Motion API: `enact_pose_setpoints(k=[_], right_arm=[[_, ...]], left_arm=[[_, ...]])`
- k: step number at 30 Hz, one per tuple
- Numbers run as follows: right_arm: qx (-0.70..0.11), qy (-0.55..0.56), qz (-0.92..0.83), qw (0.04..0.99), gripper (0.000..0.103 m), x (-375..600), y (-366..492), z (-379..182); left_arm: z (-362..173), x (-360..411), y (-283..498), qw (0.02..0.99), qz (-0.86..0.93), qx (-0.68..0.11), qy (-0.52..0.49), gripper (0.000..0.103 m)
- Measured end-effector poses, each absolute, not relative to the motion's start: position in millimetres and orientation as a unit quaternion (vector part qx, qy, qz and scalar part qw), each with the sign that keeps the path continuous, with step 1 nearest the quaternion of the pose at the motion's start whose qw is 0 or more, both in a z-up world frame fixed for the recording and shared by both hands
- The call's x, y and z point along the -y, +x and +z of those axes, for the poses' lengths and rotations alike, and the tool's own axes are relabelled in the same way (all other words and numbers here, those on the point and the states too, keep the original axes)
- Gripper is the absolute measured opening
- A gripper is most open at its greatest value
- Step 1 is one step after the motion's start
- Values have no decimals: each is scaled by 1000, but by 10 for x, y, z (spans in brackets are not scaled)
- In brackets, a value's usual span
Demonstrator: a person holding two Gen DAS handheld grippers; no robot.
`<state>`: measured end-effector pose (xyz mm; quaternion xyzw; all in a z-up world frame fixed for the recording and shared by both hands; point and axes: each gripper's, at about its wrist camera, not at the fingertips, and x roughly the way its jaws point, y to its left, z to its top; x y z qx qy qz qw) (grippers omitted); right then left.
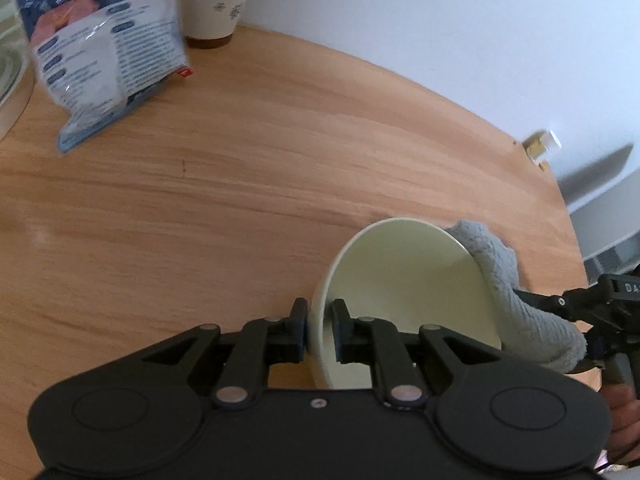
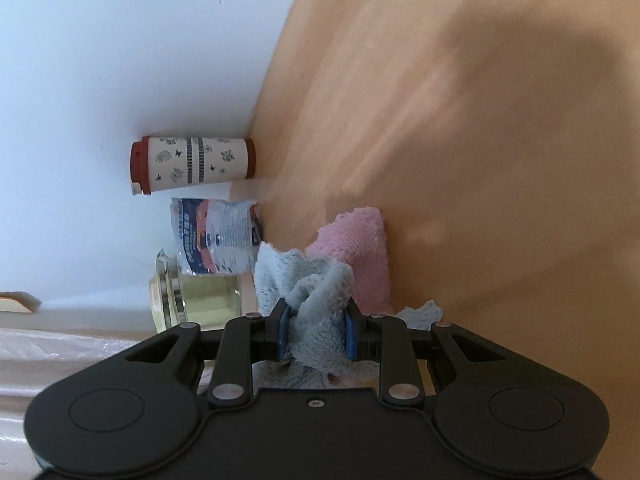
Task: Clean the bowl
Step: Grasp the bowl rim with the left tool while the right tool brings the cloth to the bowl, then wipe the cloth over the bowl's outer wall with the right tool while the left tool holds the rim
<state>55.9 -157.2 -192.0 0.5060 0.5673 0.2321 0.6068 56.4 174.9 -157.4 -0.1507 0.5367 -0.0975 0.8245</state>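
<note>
Clearly the wiping step is in hand. On the round wooden table [image 1: 240, 160], the left gripper [image 1: 320, 326] pinches the rim of the pale green ceramic bowl [image 1: 408, 292], tipping it on its side. At the bowl's right edge, the right gripper [image 2: 316, 330] clamps a bunched grey-blue terry cloth [image 2: 312, 300]. Next, the cloth probably needs sweeping into the bowl's interior while the rim grip holds firm.

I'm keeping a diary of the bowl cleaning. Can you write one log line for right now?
left gripper: shut on bowl rim, tilted | right gripper: shut on blue cloth | cloth against bowl's outer side | table
</note>
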Motion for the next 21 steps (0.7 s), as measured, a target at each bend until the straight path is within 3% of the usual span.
enact_pose_setpoints(k=[7, 13, 21], right_arm=[[-546, 514, 225, 622, 29, 1508, 828, -1896], [-541, 509, 234, 627, 29, 1359, 1203, -1937], [-543, 525, 226, 615, 29, 1654, 1035, -1999]], left_arm=[[-1600, -1699, 507, 816, -117, -545, -151, 13], [-1601, -1568, 472, 822, -112, -543, -129, 20], [-1589, -1460, 496, 820, -97, -549, -129, 22]])
